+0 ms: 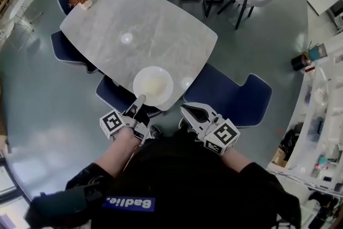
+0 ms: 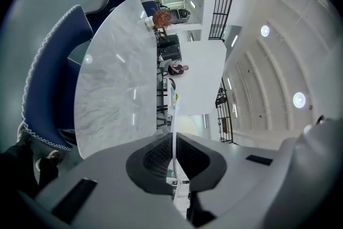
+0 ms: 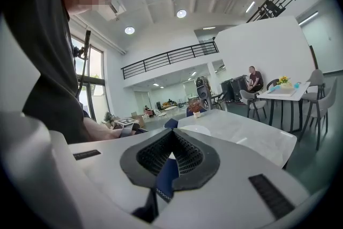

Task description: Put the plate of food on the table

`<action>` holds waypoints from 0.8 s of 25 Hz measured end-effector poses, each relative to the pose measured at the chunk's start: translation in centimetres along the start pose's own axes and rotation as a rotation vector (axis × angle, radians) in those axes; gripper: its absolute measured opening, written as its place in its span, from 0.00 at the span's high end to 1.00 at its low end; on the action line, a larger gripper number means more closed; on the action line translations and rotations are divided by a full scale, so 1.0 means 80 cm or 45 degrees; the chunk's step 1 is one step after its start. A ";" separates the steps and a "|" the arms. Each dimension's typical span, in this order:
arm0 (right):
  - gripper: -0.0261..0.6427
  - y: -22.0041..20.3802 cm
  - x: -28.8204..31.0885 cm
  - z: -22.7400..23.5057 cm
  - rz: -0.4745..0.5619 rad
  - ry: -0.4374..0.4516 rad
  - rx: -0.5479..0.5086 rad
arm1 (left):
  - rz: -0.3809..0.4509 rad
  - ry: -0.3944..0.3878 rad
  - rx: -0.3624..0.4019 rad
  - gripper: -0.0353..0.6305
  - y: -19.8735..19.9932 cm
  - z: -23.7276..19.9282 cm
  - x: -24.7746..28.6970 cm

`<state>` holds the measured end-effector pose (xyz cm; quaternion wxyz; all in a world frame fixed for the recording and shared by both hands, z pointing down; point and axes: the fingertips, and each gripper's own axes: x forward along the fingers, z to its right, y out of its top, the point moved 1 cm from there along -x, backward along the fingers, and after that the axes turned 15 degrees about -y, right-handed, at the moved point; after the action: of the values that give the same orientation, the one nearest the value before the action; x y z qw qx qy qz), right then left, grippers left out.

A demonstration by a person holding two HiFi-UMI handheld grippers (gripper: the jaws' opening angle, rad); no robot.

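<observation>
2 grippers showed at the bottom of the head view. The left gripper (image 1: 139,102) was clamped on the near rim of the white plate (image 1: 153,86), which sat over the near edge of the marble surface (image 1: 134,24), just below the frame's centre, with pale food in its middle. In the left gripper view that rim ran edge-on as a thin white line between the pinching jaws. The right gripper (image 1: 186,111), lower right of the plate and apart from it, had its jaw tips together on nothing, above a blue chair (image 1: 230,99).
</observation>
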<state>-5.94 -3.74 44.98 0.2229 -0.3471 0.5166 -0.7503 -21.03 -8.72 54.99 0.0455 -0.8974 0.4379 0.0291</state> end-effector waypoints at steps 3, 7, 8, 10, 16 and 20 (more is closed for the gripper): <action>0.95 0.001 0.004 0.025 0.000 0.003 0.013 | 0.047 -0.010 -0.019 0.92 0.011 -0.018 0.023; 0.95 0.014 0.004 0.059 0.004 0.010 0.017 | 0.107 0.025 -0.031 0.92 0.017 -0.039 0.041; 0.95 0.017 0.004 0.067 0.004 0.009 0.018 | 0.108 0.041 -0.026 0.92 0.018 -0.044 0.045; 0.95 0.020 0.005 0.081 -0.002 0.008 0.023 | 0.110 0.058 -0.022 0.92 0.023 -0.054 0.056; 0.95 0.019 0.006 0.121 -0.052 -0.012 0.029 | 0.148 0.093 -0.015 0.92 0.048 -0.093 0.099; 0.95 0.011 0.002 0.141 -0.072 -0.041 0.031 | 0.186 0.116 -0.002 0.92 0.066 -0.126 0.116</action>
<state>2.40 -11.14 46.74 0.2138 -0.3709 0.4939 -0.7568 -19.39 -20.28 63.85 0.0226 -0.8635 0.5037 -0.0081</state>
